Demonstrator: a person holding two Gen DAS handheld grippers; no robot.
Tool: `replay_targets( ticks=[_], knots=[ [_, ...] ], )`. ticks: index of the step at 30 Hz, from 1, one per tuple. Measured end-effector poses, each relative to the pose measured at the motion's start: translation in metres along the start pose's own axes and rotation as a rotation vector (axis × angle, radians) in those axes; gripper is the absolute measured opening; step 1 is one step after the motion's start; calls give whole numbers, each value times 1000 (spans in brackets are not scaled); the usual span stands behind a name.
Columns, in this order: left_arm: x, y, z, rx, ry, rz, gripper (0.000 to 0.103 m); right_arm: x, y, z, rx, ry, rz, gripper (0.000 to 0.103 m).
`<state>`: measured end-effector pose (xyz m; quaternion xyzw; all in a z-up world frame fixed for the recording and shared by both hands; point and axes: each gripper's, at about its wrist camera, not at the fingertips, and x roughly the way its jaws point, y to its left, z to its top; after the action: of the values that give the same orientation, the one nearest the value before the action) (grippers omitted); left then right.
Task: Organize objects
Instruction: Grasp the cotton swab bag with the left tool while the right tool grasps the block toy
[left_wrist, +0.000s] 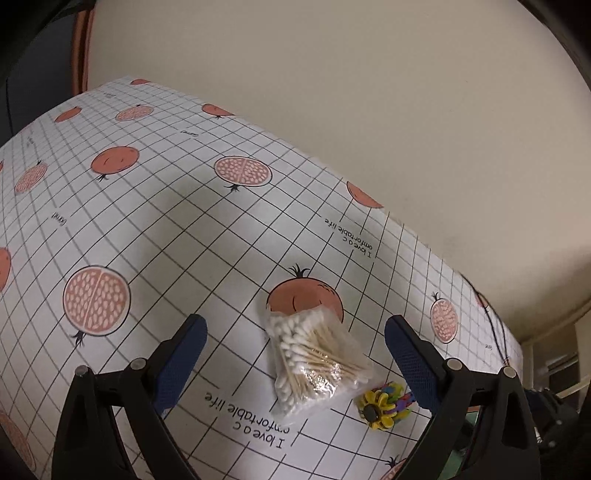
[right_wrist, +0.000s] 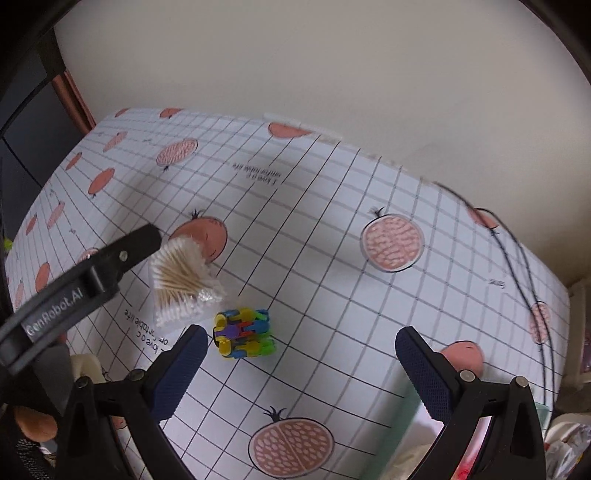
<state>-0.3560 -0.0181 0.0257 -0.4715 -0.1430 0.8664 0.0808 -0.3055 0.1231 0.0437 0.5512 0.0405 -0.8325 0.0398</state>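
Left wrist view: the left claw (left_wrist: 295, 339) hangs released over the bag of cotton swabs (left_wrist: 316, 363), which lies mid-table (left_wrist: 166, 229) just beside the colourful toy (left_wrist: 384, 404); closing on the bag looks like the step in hand. Right wrist view: the right claw (right_wrist: 301, 350) is spread wide above the same toy (right_wrist: 245, 334), needing to descend before gripping.

1. Soft, even indoor light; no glare on my bench (left_wrist: 177, 221).
2. Faint, diffuse shadows cross its grid.
3. Fisheye bends the lines; corners go black.
4. Far edges blur slightly.
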Motion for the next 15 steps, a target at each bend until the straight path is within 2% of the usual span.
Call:
replay_targets(
  ticks=[9, 15],
  knots=[
    [29, -8, 0, 47, 57, 11, 97, 32, 11, -7, -7, 33, 34, 103],
    [48, -13, -3, 87, 92, 47, 97, 44, 21, -11, -33, 32, 42, 103]
  ],
)
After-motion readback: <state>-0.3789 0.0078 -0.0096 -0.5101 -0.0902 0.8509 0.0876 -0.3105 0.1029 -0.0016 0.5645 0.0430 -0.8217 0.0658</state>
